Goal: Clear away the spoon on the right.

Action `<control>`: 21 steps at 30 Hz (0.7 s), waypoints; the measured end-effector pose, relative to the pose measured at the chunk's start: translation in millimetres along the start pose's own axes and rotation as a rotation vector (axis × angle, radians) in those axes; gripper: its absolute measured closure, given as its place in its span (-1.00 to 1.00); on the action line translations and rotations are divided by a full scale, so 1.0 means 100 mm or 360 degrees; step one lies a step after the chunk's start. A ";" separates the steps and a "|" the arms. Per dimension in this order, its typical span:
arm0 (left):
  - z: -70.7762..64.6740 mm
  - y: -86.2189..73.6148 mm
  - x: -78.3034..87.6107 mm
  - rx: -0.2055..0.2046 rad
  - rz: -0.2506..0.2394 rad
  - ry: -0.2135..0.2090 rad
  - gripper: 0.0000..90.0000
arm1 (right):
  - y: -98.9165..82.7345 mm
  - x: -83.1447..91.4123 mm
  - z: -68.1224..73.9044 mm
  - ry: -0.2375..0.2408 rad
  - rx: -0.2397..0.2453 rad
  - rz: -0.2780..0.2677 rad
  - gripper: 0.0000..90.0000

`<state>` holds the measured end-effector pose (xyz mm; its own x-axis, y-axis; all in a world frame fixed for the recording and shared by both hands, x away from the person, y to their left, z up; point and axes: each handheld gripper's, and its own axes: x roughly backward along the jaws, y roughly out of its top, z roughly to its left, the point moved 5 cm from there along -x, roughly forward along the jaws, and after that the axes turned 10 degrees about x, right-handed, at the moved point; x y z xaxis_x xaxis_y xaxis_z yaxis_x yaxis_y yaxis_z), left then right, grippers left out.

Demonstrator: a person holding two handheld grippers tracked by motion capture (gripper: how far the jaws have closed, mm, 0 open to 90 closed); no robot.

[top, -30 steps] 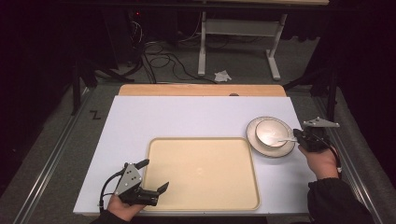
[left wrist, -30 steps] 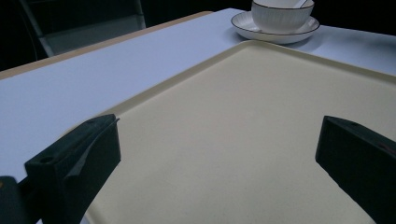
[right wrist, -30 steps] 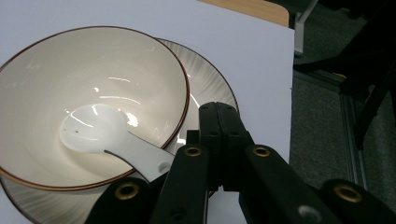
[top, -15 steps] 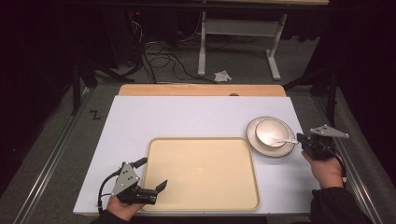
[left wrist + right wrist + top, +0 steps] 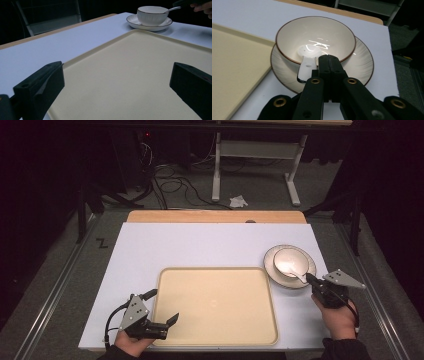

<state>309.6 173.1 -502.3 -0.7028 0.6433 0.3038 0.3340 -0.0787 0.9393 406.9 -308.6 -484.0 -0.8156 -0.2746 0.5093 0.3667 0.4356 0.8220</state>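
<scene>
The counter (image 5: 200,245) lies wide and bare at upper left. The tray (image 5: 215,305) sits centre-bottom, empty. Left tongs (image 5: 159,312) gape, holding nothing, at the tray's lower left. Right of the tray, a bowl (image 5: 315,37) on a saucer (image 5: 362,60) holds the spoon (image 5: 308,62). Right tongs (image 5: 329,61), jaws pressed together, sit beside its handle, gripping nothing; a nudge could tip the bowl near the counter's right edge.

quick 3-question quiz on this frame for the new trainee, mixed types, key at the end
1. True or false: the bowl stands on the tray.
2. What lies in the bowl? A) a fork B) a spoon C) nothing
3. How do the jaws of the left gripper stand?

Key:
1. False: it sits on a saucer, beside the tray.
2. B; its handle sticks out over the rim, beside the shut right gripper.
3. Wide apart, nothing between them, over the tray's near left corner.
</scene>
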 end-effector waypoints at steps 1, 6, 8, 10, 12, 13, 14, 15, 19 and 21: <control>0.00 0.00 0.00 -0.0001 0.0007 -0.0002 -0.99 | 0.00 0.01 0.03 0.0002 0.0014 -0.0008 1.00; 0.00 0.00 0.00 -0.0004 0.0004 -0.0005 -0.98 | 0.03 0.07 0.11 -0.0034 0.0033 -0.0063 0.97; 0.00 0.00 -0.01 -0.0004 0.0005 -0.0007 -0.98 | 0.06 0.12 0.13 -0.0045 0.0014 -0.0096 0.93; 0.00 -0.01 -0.01 -0.0002 0.0009 -0.0006 -0.98 | 0.13 0.16 0.15 -0.0062 0.0017 -0.0132 0.84; -0.01 -0.01 -0.01 -0.0006 0.0011 -0.0002 -0.98 | 0.22 0.19 0.16 -0.0085 -0.0013 -0.0186 0.69; -0.01 -0.01 -0.01 -0.0008 0.0007 0.0002 -0.98 | 0.22 0.19 0.16 -0.0085 -0.0013 -0.0186 0.69; -0.02 -0.01 -0.01 -0.0010 0.0005 0.0004 -0.98 | 0.26 0.20 0.16 -0.0099 -0.0046 -0.0208 0.61; -0.02 -0.01 -0.01 -0.0006 0.0007 0.0005 -0.99 | 0.30 0.19 0.17 -0.0096 -0.0090 -0.0240 0.51; -0.01 -0.01 -0.01 0.0014 0.0000 -0.0001 -0.99 | 0.37 0.16 0.22 0.0003 -0.0215 -0.0311 0.30; -0.01 -0.01 0.00 0.0016 -0.0004 -0.0001 -0.99 | 0.33 0.15 0.23 0.0026 -0.0222 -0.0315 0.22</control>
<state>309.1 172.6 -503.2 -0.7031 0.6440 0.3015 0.3385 -0.0697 0.9384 396.1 -278.6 -455.1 -0.8707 -0.3574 0.3379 0.2597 0.2496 0.9329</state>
